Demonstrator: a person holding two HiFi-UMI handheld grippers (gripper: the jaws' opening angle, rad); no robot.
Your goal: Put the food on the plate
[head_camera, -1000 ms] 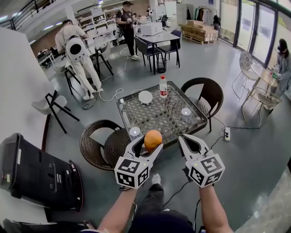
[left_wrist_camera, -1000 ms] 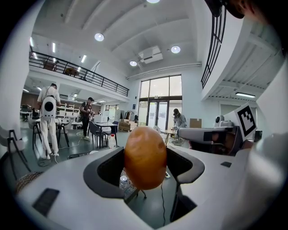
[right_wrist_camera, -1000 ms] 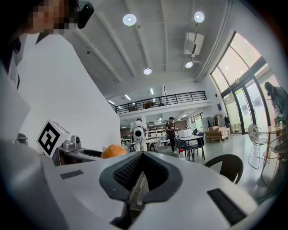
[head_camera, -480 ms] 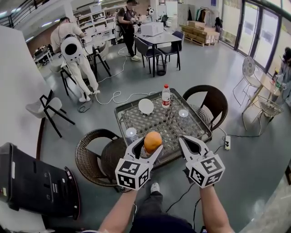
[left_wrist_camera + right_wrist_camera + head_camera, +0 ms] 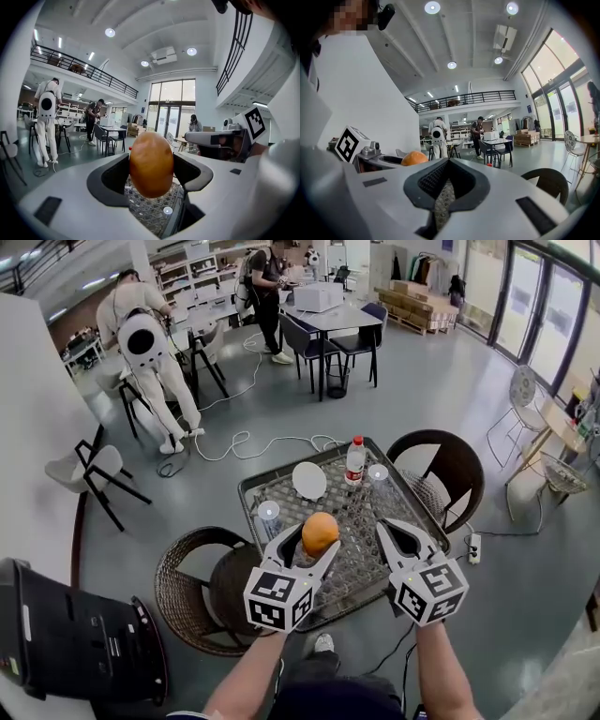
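Observation:
An orange [image 5: 320, 532] is the food, and my left gripper [image 5: 313, 544] is shut on it, holding it in the air over the near part of the wicker table with a glass top [image 5: 281, 489]. In the left gripper view the orange [image 5: 151, 164] fills the space between the jaws. A white plate [image 5: 308, 481] lies at the table's far side, beyond the orange. My right gripper [image 5: 396, 536] is shut with nothing in it, level with the left one and to its right. From the right gripper view the orange [image 5: 414, 158] shows at the left.
A water bottle with a red cap [image 5: 354, 460] stands right of the plate. Small glass cups [image 5: 269, 512] [image 5: 378, 473] sit on the table. Wicker chairs stand at the near left [image 5: 192, 592] and the right [image 5: 448, 470]. People stand further back among other tables.
Both grippers and the head have moved forward toward the table, which now lies under the grippers. The orange stays held in the left gripper.

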